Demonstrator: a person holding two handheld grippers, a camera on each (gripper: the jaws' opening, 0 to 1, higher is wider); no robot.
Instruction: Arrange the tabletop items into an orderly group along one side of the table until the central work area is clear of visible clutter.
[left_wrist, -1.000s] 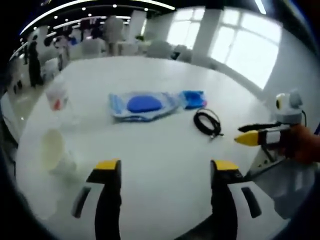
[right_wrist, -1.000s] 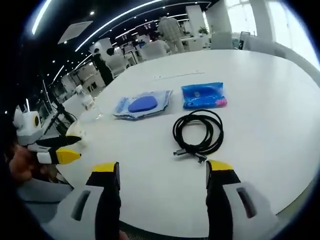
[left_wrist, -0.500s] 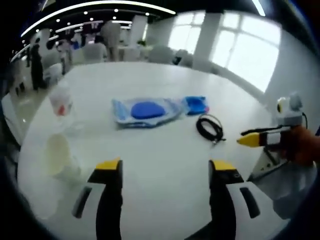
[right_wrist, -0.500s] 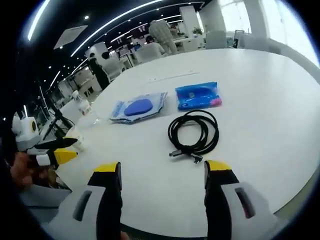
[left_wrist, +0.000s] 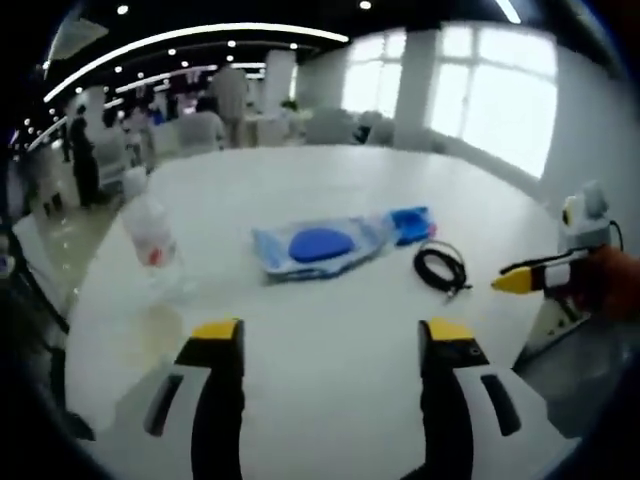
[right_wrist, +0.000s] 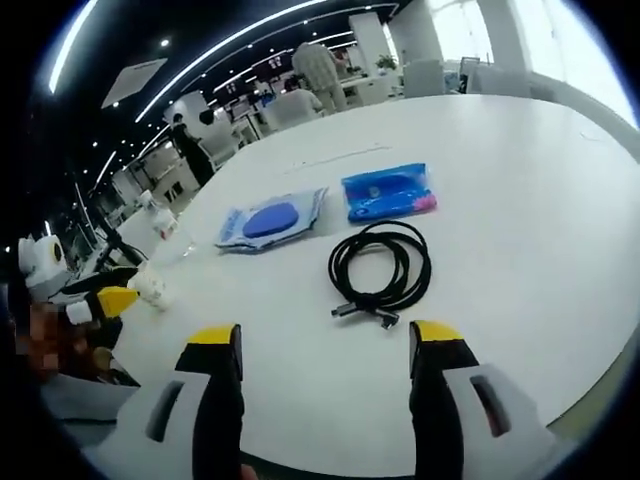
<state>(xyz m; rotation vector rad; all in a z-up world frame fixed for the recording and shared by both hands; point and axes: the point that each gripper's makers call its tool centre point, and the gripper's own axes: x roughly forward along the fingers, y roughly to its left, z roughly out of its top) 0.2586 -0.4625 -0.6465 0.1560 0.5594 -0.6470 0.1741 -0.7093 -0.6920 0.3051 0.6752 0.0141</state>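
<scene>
Left gripper (left_wrist: 328, 345): my jaws spread wide, nothing btwn them, hovering over bare white table (left_wrist: 330, 400) near its edge. In right gripper view it shows at 9 o'clock (right_wrist: 110, 300), yellow tip pointing in over the table rim.
Right gripper (right_wrist: 325, 350): my jaws also apart, empty, above the table (right_wrist: 520, 230). In left gripper view its yellow tip sits at 3 o'clock (left_wrist: 520, 282), held by a hand (left_wrist: 610, 285).
Cable (right_wrist: 380, 272): black coil w/ plug ends, lying flat just ahead of my right jaws, approx 12 o'clock from them; in left gripper view at 2 o'clock (left_wrist: 442, 268).
Blue pouch (right_wrist: 388, 192): flat, just beyond the cable, near but apart; left gripper view (left_wrist: 410, 222) shows it touching or overlapping the clear pack's end, can't tell which.
Clear pack w/ blue oval (right_wrist: 270, 220): flat, at 11 o'clock of the cable; centre of left gripper view (left_wrist: 320, 246).
Bottle (left_wrist: 150, 240): clear plastic, red on label, upright, 10 o'clock in left gripper view; right gripper view (right_wrist: 162, 226).
Cup (right_wrist: 150, 287): small, pale, near table edge beside left gripper tip; upright or tipped, can't tell.
Background: people (right_wrist: 318, 68) and chairs, far off.
</scene>
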